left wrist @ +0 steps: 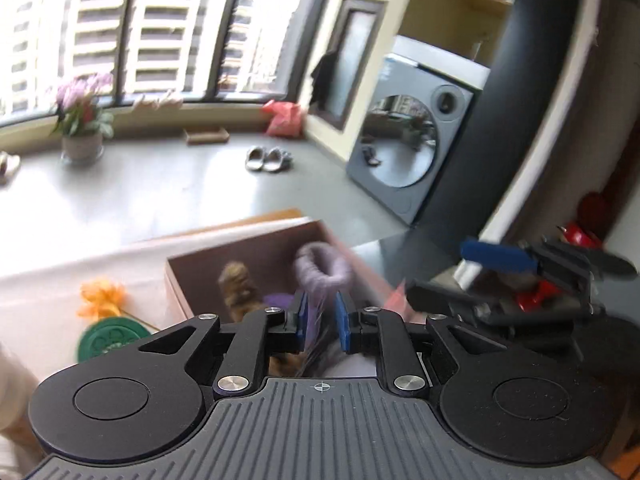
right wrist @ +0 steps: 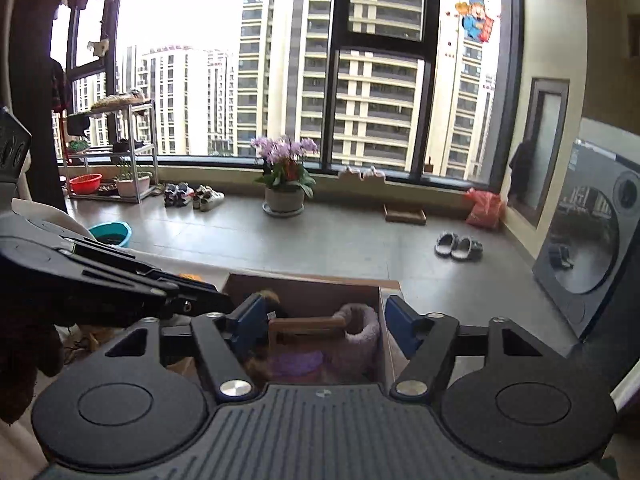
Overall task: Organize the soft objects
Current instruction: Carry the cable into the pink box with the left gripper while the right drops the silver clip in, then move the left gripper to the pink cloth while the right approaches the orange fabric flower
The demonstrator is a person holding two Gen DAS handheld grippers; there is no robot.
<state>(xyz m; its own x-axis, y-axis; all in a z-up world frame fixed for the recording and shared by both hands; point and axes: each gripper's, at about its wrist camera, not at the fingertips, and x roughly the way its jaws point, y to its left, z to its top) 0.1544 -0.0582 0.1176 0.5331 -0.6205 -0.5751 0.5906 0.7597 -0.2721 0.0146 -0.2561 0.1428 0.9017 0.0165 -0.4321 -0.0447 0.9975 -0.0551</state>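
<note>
An open cardboard box point(left wrist: 188, 280) stands on the table and holds soft items: a brown plush toy point(left wrist: 238, 284), a purple cloth point(left wrist: 278, 300) and a fuzzy lilac ring point(left wrist: 322, 268). My left gripper point(left wrist: 322, 320) is shut on the lilac fuzzy piece just above the box. My right gripper point(right wrist: 320, 326) is open and empty over the near side of the same box point(right wrist: 304, 292), where the lilac fuzzy item point(right wrist: 360, 330), the purple cloth point(right wrist: 296, 362) and a wooden piece point(right wrist: 306, 330) show. The right gripper also shows in the left wrist view point(left wrist: 516, 276).
An orange fabric flower point(left wrist: 102, 296) and a green round lid point(left wrist: 110, 338) lie on the table left of the box. A washing machine point(left wrist: 408, 148) stands at the right. Slippers point(right wrist: 458, 246), a flower pot point(right wrist: 284, 196) and a shoe rack point(right wrist: 112, 152) stand on the floor by the window.
</note>
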